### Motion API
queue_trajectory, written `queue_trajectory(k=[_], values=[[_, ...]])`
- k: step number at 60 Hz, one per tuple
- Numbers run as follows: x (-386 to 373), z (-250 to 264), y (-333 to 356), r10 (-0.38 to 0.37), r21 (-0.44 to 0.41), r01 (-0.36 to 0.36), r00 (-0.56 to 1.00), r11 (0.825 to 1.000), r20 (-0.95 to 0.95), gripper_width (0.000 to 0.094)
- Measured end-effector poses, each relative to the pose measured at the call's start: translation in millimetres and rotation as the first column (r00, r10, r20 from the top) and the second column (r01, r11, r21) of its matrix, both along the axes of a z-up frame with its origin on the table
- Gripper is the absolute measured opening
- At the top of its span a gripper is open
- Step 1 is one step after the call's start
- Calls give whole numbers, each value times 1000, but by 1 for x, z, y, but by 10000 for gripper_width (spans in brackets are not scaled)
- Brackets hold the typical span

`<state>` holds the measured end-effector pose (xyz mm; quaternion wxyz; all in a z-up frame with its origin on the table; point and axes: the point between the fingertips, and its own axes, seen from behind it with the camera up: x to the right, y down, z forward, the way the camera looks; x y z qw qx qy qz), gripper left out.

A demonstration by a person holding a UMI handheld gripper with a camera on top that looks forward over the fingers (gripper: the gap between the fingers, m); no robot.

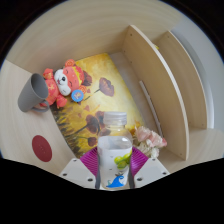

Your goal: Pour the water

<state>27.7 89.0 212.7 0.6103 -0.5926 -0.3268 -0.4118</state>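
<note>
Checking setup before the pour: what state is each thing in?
water bottle: upright, capped, between the fingers.
hand-held gripper: shut on the water bottle, pink pads against its sides.
grey cup: tipped on its side, beside the toy.
plush toy: lying on the cloth.

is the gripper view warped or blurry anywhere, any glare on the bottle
Gripper view: strong fisheye, so the wooden board bows and the table curves; soft throughout, the toy least crisp; no hard glare on the bottle, only a pale sheen on its cap; the claw fingers press on it; lighting even, shadows faint.
</note>
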Motion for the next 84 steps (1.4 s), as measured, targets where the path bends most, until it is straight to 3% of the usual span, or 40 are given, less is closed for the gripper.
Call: queue_trajectory(k=[10, 25, 39, 46, 54, 62, 72, 78, 84], values=[[-87, 5, 21, 61, 20, -76, 914, 997, 401, 386], [-155, -10, 34, 72, 11, -140, 576, 990, 815, 385], [-178, -24, 42, 50, 13, -190, 323, 982, 945, 387], [-182, -25, 43, 36, 22, -201, 277, 979, 960, 387], [-178, -22, 44, 39, 27, -192, 331, 981, 943, 385], [-170, 6, 40, 67, 58, -183, 606, 981, 792, 385], [-141, 51, 32, 130, 74, -158, 949, 985, 286, 387], [-115, 70, 28, 142, 96, -132, 985, 987, -99, 390], [-91, 71, 25, 163, 101, -131, 875, 986, -455, 388]])
